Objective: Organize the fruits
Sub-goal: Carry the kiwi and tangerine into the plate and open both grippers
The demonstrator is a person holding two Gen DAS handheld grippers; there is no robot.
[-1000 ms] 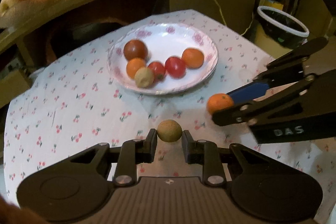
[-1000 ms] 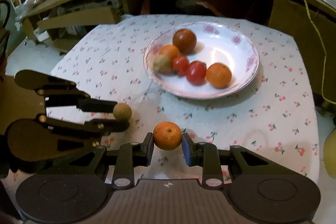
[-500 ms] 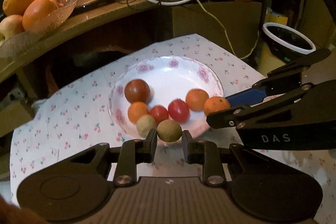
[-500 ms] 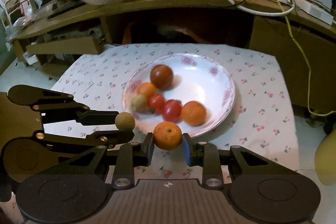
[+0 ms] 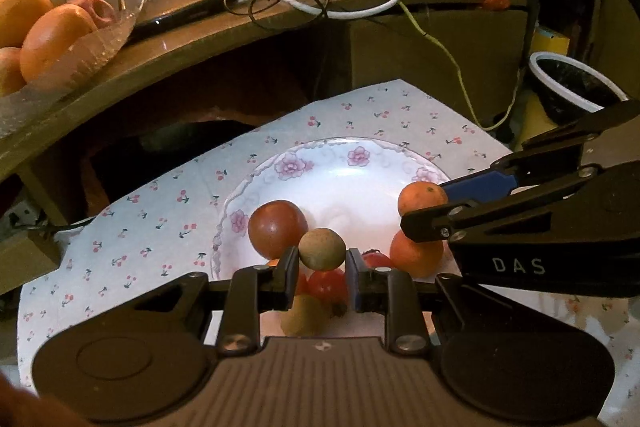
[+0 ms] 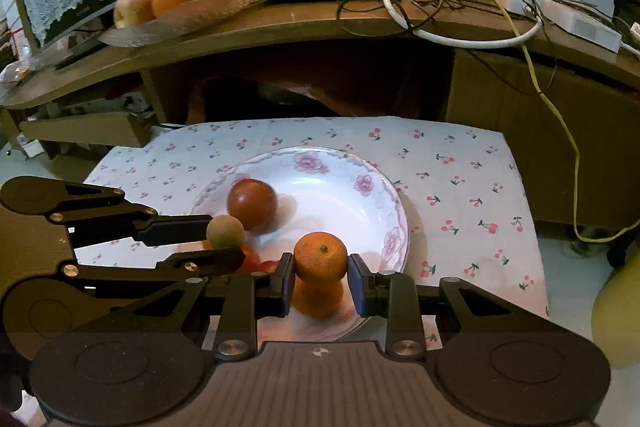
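Left claw gripping kiwi, above plate

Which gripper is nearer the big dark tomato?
Left. The left gripper holds its brown fruit right beside the dark tomato; the right gripper sits farther off, over the plate's near side.

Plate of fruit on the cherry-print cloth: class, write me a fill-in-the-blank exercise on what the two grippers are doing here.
1. The left gripper is shut on a small ____ fruit.
2. The right gripper holds the ____ between its fingers.
3. Both held fruits are above the white ____.
4. The largest fruit lying in it is a dark red ____.

Missing words: brown; mandarin; plate; tomato
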